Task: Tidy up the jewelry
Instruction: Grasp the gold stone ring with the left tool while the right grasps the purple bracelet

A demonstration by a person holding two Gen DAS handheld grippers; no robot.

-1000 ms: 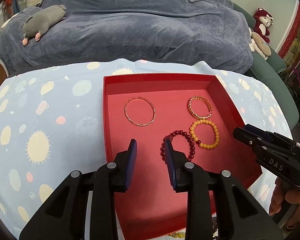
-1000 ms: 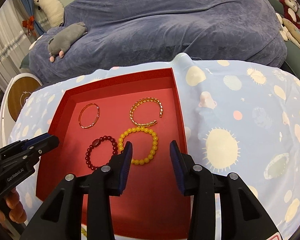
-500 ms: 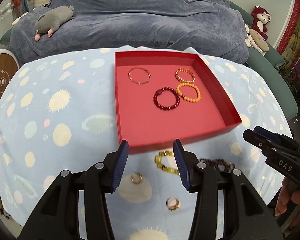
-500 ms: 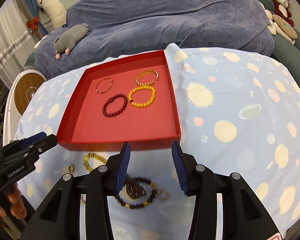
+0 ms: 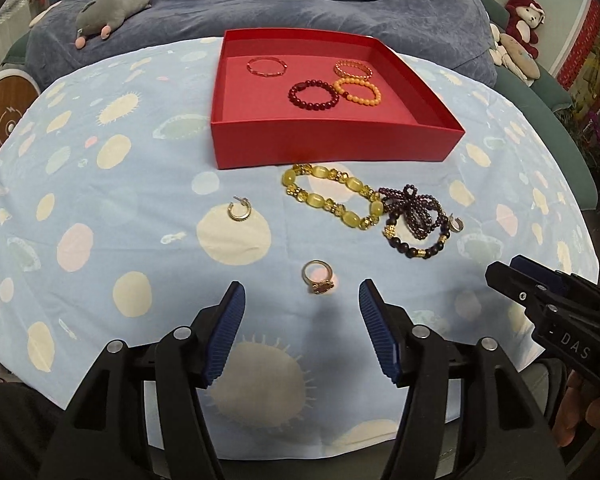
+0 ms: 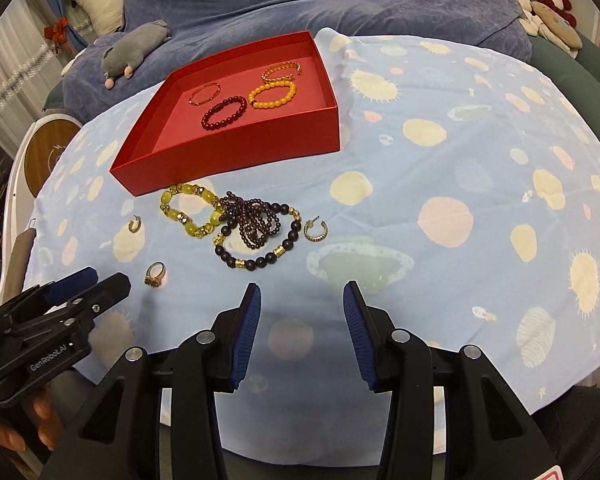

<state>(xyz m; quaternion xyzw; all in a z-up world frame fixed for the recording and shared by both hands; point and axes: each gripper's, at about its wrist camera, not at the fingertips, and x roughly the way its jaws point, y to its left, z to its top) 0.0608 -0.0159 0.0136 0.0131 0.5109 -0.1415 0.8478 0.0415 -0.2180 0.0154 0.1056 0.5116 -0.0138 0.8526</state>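
Four bracelets are seen inside the red box (image 5: 332, 142) at the far side of the desk (image 5: 140, 208). A ring (image 5: 319, 277) lies just beyond the left gripper (image 5: 301, 334), whose jaws are spread. A yellow bracelet (image 5: 332, 196) lies near the box.

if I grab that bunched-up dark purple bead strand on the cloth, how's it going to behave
Probably floppy: the purple bead strand lies in loose loops, so it should dangle. It overlaps the dark bracelet with gold beads, so lifting may drag that along.
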